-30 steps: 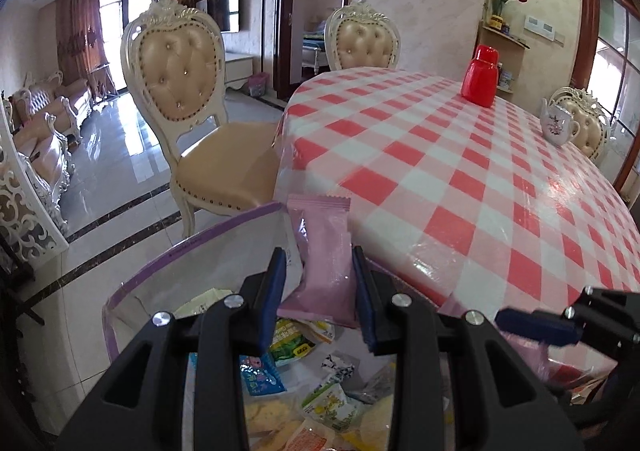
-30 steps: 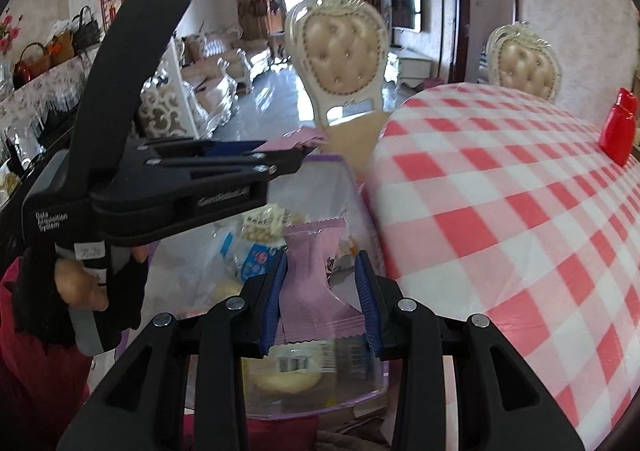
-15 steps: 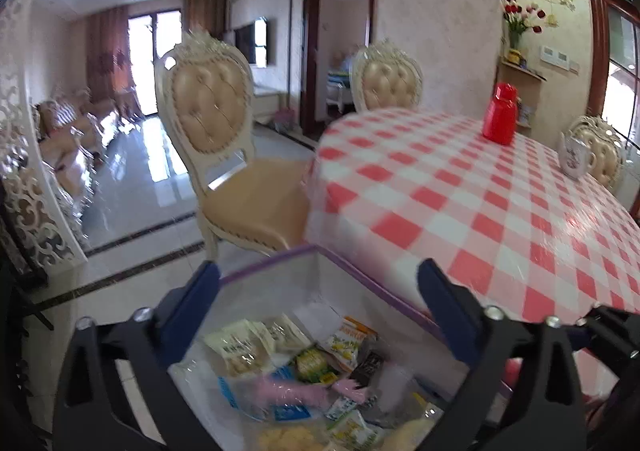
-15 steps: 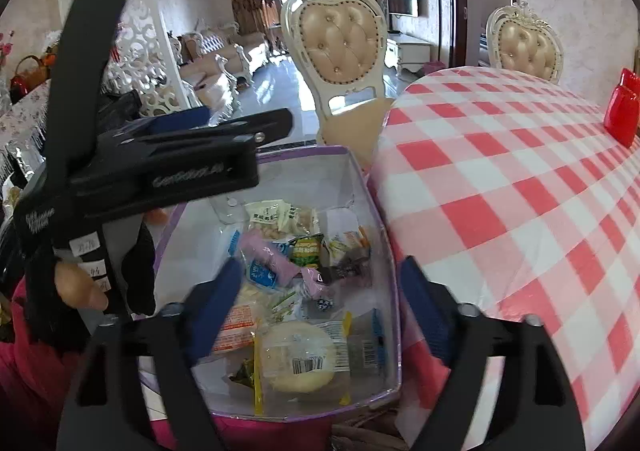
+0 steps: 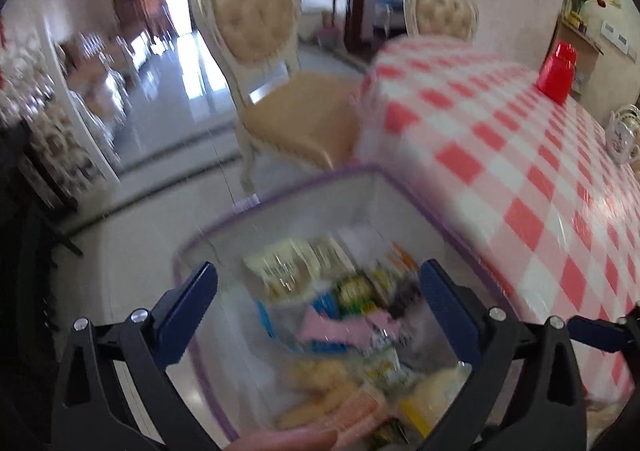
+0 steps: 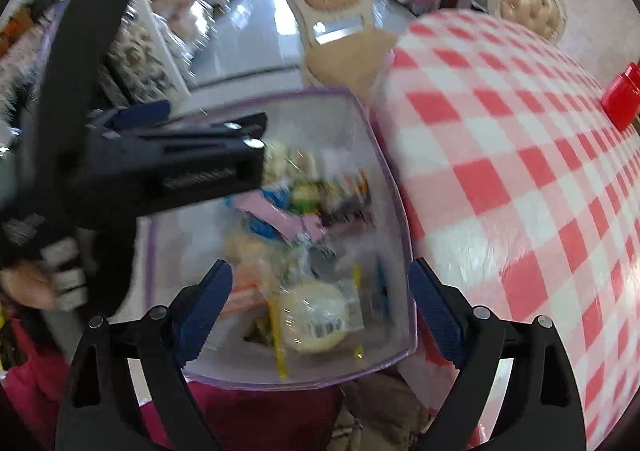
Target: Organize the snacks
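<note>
One clear storage bin [image 6: 394, 235] with a purple rim, standing just beside the near-left edge of the counter [image 6: 520, 187] in its red-and-white checked cloth. Contents: a loose heap of wrapped snacks, too blurred for a full count; two pink packets [image 6: 266, 215] lie touching near the middle of the heap, and one round pale bun [image 6: 312, 317] in clear wrap sits at the near end. Two claws: left claw [image 5: 318, 305] and right claw [image 6: 320, 299], each with jaws set wide apart and nothing between them; both have just been opening. Both hang over the bin, clear of the snacks, the pink packets lying below and farther in. Two padded chairs [image 5: 280, 63] at the far side. One red container [image 5: 558, 71] far right on the counter, cut off in the right view. Part of a hand [image 6: 30, 283] shows at left.
</note>
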Motion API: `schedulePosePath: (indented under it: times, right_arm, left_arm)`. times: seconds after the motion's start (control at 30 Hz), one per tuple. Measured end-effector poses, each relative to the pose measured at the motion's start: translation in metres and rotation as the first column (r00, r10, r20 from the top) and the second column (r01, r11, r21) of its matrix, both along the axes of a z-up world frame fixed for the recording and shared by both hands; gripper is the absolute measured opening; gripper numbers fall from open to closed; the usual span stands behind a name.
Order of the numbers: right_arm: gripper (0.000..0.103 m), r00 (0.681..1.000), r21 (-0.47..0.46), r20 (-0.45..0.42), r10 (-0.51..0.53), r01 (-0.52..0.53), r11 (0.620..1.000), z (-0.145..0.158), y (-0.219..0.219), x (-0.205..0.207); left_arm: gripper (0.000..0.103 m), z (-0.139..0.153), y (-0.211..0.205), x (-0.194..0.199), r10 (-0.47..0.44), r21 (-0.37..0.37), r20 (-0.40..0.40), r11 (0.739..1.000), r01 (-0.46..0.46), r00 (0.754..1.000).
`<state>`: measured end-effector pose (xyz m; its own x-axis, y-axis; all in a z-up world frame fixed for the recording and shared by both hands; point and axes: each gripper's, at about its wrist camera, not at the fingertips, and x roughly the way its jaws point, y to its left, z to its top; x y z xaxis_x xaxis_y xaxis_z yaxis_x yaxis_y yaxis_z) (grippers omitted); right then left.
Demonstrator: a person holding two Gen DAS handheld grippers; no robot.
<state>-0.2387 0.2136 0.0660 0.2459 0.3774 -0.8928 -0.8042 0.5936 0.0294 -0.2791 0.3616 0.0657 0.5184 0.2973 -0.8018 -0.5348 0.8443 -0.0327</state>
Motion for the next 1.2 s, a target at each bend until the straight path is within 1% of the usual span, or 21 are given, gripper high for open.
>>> schedulePosePath:
  times: [0.07,0.2,0.33,0.47,0.73,1.2]
  right_arm:
    - [0.087,1.0,-0.018,-0.002,-0.03,0.03,0.999,-0.013,0.0,0.003]
    - [0.087,0.998,-0.053,-0.022,-0.063,0.062,0.997,-0.034,0.0,0.009]
    - [0.087,0.997,-0.069,-0.023,-0.075,0.073,0.995,-0.042,0.002,0.012]
    - [0.087,0.997,-0.072,-0.033,-0.075,0.072,0.995,-0.045,0.002,0.013]
    - [0.087,0.994,-0.061,-0.054,-0.09,0.086,0.994,-0.047,-0.001,0.017]
    - [0.087,0.994,-0.057,-0.062,-0.087,0.084,0.995,-0.047,-0.001,0.016]
  left_arm:
    - [0.101,-0.01,0.002,0.003,0.0,-0.028,-0.029,1.0,-0.001,1.0]
    - [0.101,-0.024,0.003,0.007,-0.005,-0.071,-0.062,0.997,0.001,0.998]
    - [0.101,-0.032,0.002,0.011,-0.014,-0.091,-0.088,0.996,0.006,0.996]
    - [0.101,-0.036,0.001,0.015,-0.028,-0.116,-0.1,0.993,0.016,0.995]
    - [0.101,-0.039,0.0,0.017,-0.033,-0.121,-0.111,0.992,0.019,0.993]
    - [0.101,-0.041,0.002,0.018,-0.031,-0.123,-0.118,0.992,0.016,0.993]
